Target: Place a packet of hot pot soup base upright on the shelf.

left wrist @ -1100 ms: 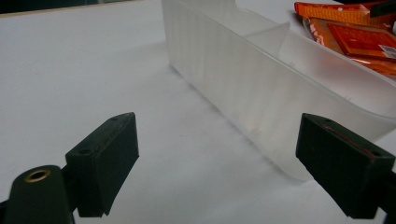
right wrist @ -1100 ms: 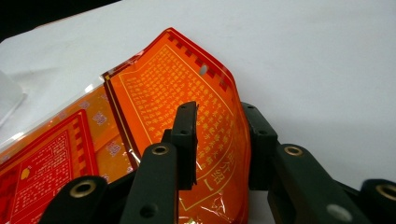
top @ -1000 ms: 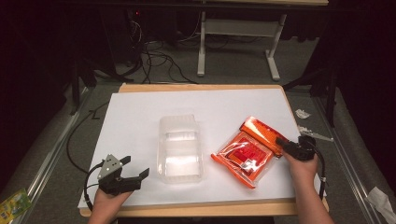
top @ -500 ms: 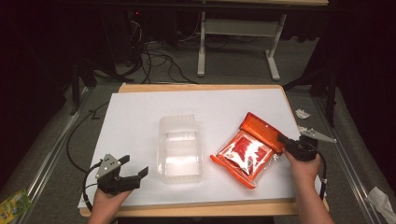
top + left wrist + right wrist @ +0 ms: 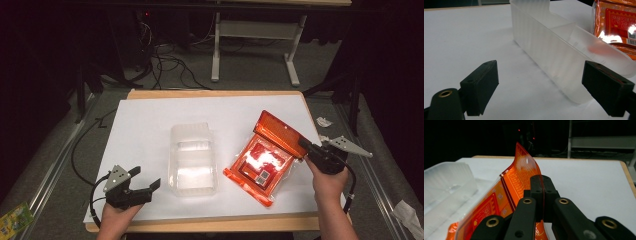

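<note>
An orange plastic packet with red contents lies right of centre on the white table top. Its far flap is lifted. My right gripper is shut on that flap's right edge; in the right gripper view the orange packet curls up from between the closed jaws of the right gripper. A clear plastic container stands open-topped in the middle. My left gripper rests open at the front left, apart from the container. The left gripper view has the container just beyond the open left gripper.
The wooden table edge runs along the front. Cables and a metal desk frame stand on the dark floor behind. A green wrapper lies on the floor at the front left, white scraps at the right.
My right gripper has pulled the packet's flap rightward and upward, so the packet shifted slightly and its flap stands higher. The left gripper has stayed in place.
</note>
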Action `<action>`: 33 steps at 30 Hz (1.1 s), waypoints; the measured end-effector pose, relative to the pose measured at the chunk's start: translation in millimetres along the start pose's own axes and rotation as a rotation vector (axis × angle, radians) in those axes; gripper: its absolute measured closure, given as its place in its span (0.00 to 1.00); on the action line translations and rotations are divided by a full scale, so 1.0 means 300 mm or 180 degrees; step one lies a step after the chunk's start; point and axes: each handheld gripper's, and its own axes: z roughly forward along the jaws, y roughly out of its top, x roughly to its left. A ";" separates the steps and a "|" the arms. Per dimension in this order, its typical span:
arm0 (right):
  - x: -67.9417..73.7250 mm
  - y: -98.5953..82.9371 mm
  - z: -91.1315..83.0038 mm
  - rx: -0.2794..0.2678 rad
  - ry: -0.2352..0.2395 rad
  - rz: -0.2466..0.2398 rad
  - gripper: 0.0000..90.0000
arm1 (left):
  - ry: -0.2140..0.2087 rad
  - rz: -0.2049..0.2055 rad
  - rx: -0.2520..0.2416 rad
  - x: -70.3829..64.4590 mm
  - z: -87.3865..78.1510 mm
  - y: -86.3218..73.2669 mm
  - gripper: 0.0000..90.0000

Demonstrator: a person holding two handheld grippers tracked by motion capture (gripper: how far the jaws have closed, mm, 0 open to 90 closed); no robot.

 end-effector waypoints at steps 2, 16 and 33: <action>0.015 0.015 -0.008 -0.0064 0.0039 -0.0038 1.00 | -0.0012 0.0007 -0.0005 -0.003 -0.002 0.002 0.16; 0.154 0.101 -0.050 -0.0387 0.0306 -0.0274 1.00 | -0.0015 0.0035 -0.0042 -0.033 -0.012 0.022 0.16; 0.260 0.149 -0.096 -0.0548 0.0532 -0.0519 1.00 | 0.0093 0.0065 -0.0004 -0.027 -0.017 0.148 0.18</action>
